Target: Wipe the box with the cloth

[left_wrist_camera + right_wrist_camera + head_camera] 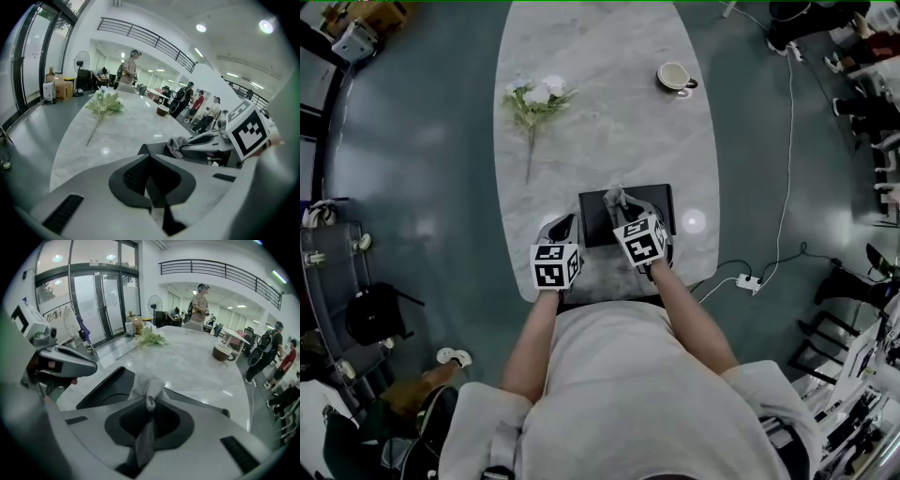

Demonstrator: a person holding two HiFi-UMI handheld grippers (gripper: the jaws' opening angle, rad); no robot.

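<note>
A flat black box (649, 208) lies at the near end of the marble table (600, 56). Bunched on its top is a small grey cloth (615, 198), and my right gripper (622, 212) is shut on it. In the right gripper view the cloth (146, 386) sticks out from between the jaws over the box (104, 391). My left gripper (562, 229) rests just left of the box, shut with nothing in it. From the left gripper view, the box (153, 149), the cloth (176, 146) and my right gripper (208, 139) lie ahead to the right of my left gripper (150, 182).
A sprig of white flowers (534, 97) lies at the far left of the table and a cup on a saucer (675, 76) stands at the far right. The table's near edge (609, 298) runs right under both grippers. Several people stand far off in the hall.
</note>
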